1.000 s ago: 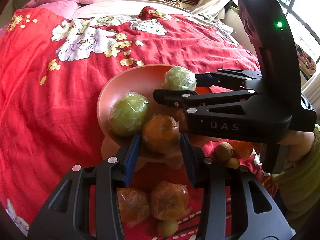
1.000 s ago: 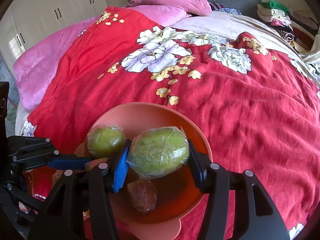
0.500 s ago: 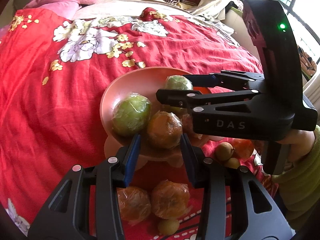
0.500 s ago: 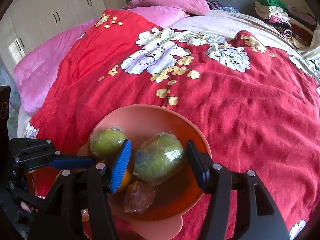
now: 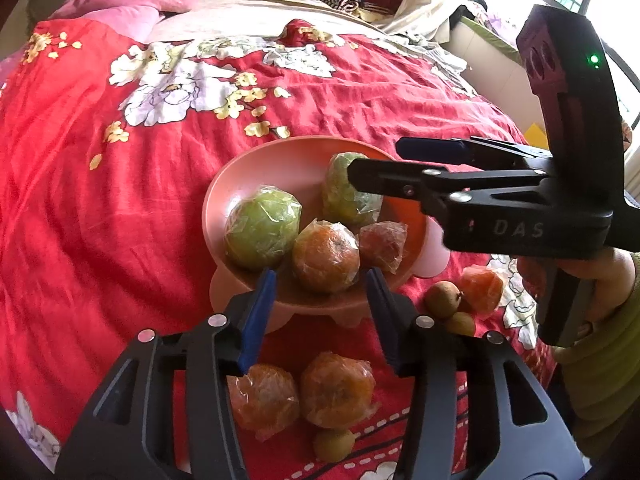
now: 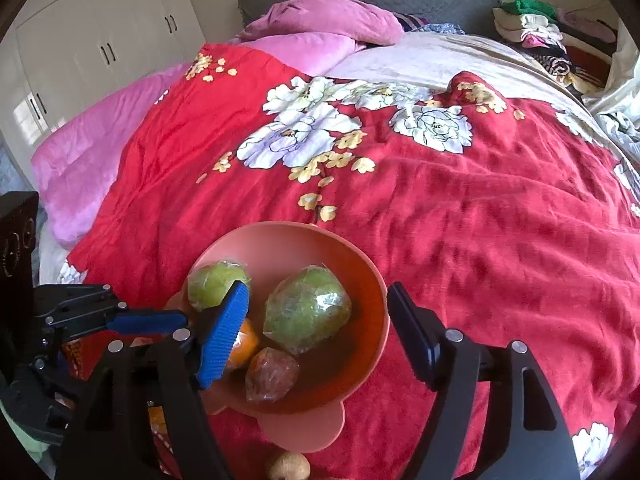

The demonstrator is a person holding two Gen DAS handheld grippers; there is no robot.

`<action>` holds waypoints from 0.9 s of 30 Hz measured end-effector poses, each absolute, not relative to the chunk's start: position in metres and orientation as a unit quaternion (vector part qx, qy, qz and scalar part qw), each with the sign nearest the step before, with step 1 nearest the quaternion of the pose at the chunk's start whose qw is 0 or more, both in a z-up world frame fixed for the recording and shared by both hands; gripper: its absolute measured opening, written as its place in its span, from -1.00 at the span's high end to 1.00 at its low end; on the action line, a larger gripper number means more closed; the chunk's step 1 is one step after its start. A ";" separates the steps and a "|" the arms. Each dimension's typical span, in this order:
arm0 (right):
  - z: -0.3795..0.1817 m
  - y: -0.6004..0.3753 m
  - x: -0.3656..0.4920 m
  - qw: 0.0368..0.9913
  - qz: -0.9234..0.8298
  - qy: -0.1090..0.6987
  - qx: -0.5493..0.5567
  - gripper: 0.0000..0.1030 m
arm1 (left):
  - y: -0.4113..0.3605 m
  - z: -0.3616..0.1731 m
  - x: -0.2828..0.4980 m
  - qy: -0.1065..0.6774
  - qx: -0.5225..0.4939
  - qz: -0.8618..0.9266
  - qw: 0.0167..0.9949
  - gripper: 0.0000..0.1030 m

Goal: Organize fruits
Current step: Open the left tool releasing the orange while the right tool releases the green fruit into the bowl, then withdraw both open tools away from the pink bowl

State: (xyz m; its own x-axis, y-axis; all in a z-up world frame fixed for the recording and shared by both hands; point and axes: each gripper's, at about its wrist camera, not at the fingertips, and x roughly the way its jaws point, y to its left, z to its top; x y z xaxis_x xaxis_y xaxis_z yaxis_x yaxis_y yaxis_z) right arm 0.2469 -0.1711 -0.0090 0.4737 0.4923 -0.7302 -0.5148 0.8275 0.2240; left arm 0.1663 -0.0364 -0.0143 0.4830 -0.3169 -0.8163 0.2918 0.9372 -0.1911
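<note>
A pink bowl (image 5: 256, 160) (image 6: 280, 227) on the red bedspread holds two plastic-wrapped green fruits (image 5: 262, 234) (image 5: 348, 196), a wrapped orange (image 5: 326, 256) and a reddish wrapped fruit (image 5: 382, 246). My left gripper (image 5: 322, 312) hovers at the bowl's near rim, jaws opening, with the orange lying just beyond its pads, untouched. Over the bowl, my right gripper (image 6: 320, 334) (image 5: 376, 157) has its jaws opening wide. The larger green fruit (image 6: 306, 310) rests in the bowl below them, free of both pads.
Loose on the bedspread near me lie two wrapped oranges (image 5: 264, 400) (image 5: 336, 390), an orange piece (image 5: 482, 288) and small brown fruits (image 5: 442, 300) (image 5: 332, 444). A person's hand (image 5: 596, 276) holds the right gripper. Pink pillows (image 6: 320, 16) and folded clothes (image 6: 528, 24) sit at the far end.
The right gripper let go of the green fruit, which settled into the bowl, and its jaws spread wide. The left gripper released the orange into the bowl and its jaws widened.
</note>
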 end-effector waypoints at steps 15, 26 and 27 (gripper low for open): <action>0.018 -0.188 0.224 0.878 0.274 0.392 -0.001 -0.84 | -0.025 0.002 0.152 0.457 -0.023 -0.158 0.875 -0.62; 0.031 -0.202 0.205 0.891 0.262 0.372 0.001 -0.91 | 0.000 0.019 0.142 0.434 -0.043 -0.120 0.892 -0.81; 0.031 -0.203 0.203 0.891 0.261 0.371 0.000 -0.91 | 0.003 0.021 0.142 0.432 -0.046 -0.117 0.893 -0.81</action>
State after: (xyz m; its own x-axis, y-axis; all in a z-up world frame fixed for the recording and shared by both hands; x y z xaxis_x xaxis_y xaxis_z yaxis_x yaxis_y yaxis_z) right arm 0.2032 -0.2034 0.0315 0.5889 0.4658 -0.6604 -0.4651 0.8637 0.1944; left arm 0.1415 0.0028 0.0206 0.5999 -0.2494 -0.7602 0.1695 0.9682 -0.1839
